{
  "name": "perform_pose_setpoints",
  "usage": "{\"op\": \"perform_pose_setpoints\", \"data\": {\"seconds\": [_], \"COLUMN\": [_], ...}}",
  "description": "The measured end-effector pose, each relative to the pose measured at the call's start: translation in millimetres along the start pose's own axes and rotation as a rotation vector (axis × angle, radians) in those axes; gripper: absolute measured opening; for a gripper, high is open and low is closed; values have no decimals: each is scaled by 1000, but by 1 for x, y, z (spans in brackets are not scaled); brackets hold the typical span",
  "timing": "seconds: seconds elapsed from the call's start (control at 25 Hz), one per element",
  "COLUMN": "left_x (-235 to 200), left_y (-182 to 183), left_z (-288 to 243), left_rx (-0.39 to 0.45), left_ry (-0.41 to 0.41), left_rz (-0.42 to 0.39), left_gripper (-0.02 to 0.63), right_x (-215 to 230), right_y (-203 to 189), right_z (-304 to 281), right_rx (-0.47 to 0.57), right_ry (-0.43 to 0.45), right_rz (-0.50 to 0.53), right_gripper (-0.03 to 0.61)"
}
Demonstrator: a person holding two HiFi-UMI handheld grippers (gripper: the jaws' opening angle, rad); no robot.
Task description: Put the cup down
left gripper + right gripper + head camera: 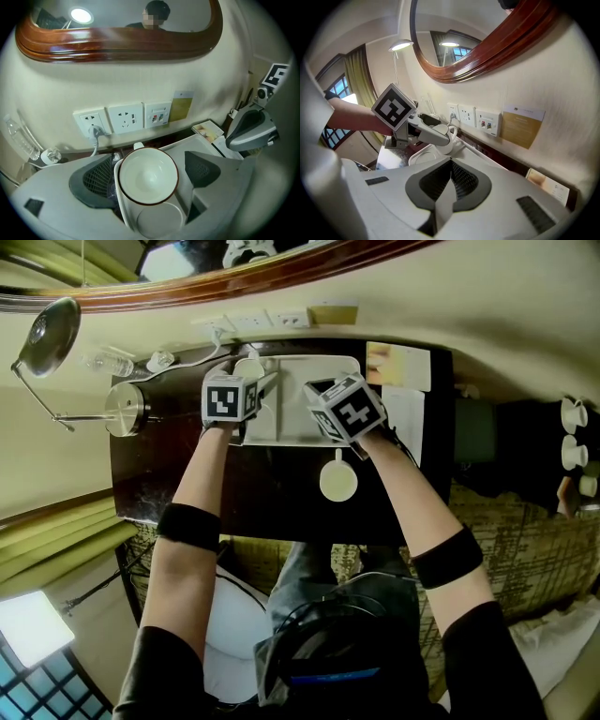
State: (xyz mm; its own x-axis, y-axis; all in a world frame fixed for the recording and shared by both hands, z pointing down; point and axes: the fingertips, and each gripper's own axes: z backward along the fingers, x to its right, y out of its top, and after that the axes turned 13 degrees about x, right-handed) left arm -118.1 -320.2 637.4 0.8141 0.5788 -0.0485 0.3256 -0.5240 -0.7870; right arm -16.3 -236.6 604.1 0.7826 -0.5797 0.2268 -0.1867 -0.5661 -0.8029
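A white cup (147,176) with a thin brown rim stands upright on the white tray (200,139), its handle turned toward the wall. My left gripper (149,174) is open around it. The right pad (201,168) stands clear of the cup and the left pad (96,180) lies close beside it. In the head view the left gripper (255,390) reaches over the tray's (309,427) far left part. In the right gripper view the cup (444,137) shows between the left gripper's fingers (429,133). My right gripper (450,176) is shut and empty, over the tray's right side.
A second white cup (338,480) sits on the dark desk in front of the tray. A metal pot (125,409), a lamp (45,336) and a plastic bottle (109,362) stand at the left. Wall sockets (124,117) and a plugged cable lie behind. Leaflets (398,367) are at the right.
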Motion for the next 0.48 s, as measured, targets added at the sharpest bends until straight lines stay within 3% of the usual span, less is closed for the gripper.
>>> {"op": "perform_pose_setpoints", "data": {"seconds": [0.32,0.48], "left_x": [19,36], "left_y": [20,26], "left_z": [50,92], "left_rx": [76,143], "left_ry": [50,132], "left_rz": [-34,2], "left_gripper": [483,314], "right_x": [-3,-10], "right_y": [-5,1], "right_z": [30,51], "right_rx": [2,36], "right_ry": [14,32], "right_rz": [-7,4], "right_gripper": [3,3]}}
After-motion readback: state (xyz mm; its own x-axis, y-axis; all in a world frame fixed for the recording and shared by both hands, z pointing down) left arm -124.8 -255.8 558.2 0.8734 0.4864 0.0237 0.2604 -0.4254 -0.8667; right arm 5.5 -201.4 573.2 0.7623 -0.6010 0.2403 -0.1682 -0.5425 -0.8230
